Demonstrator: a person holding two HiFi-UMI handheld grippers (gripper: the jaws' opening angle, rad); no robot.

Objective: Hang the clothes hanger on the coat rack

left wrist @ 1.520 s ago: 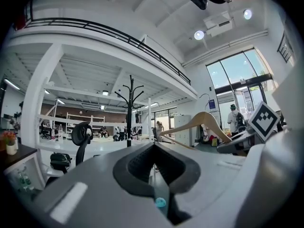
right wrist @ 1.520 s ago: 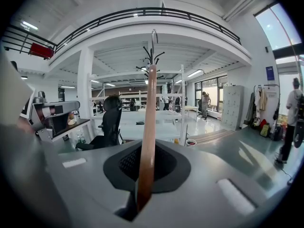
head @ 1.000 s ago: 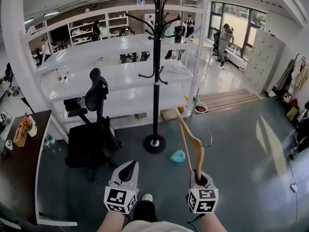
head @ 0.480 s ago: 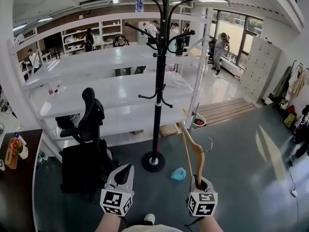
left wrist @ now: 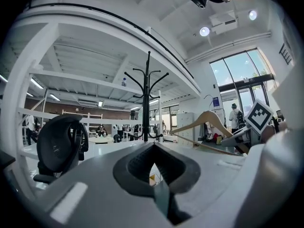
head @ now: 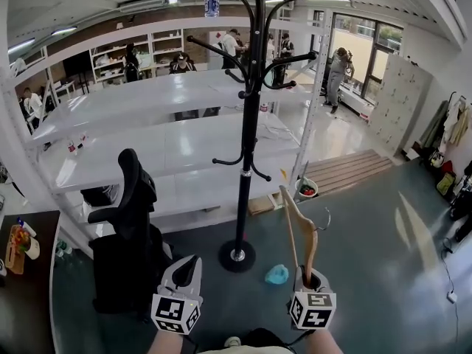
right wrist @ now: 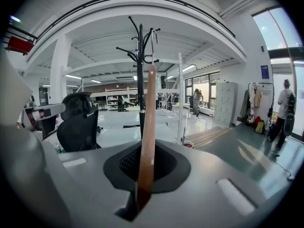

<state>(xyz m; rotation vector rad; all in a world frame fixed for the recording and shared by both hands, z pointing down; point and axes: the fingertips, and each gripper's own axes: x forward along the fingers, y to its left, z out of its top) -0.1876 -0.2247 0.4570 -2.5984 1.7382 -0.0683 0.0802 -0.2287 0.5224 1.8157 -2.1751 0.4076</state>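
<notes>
You have one wooden hanger (head: 301, 223), one black coat rack (head: 247, 124) and two hand-held grippers, both low before you. Your right hand-held gripper (head: 308, 277) clamps the hanger's lower end; it rises upright, well apart from the rack. Your left hand-held gripper (head: 184, 271) is closed, empty.

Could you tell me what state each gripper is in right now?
Left gripper: closed, with nothing in it.
Right gripper: closed on the wooden clothes hanger.
</notes>
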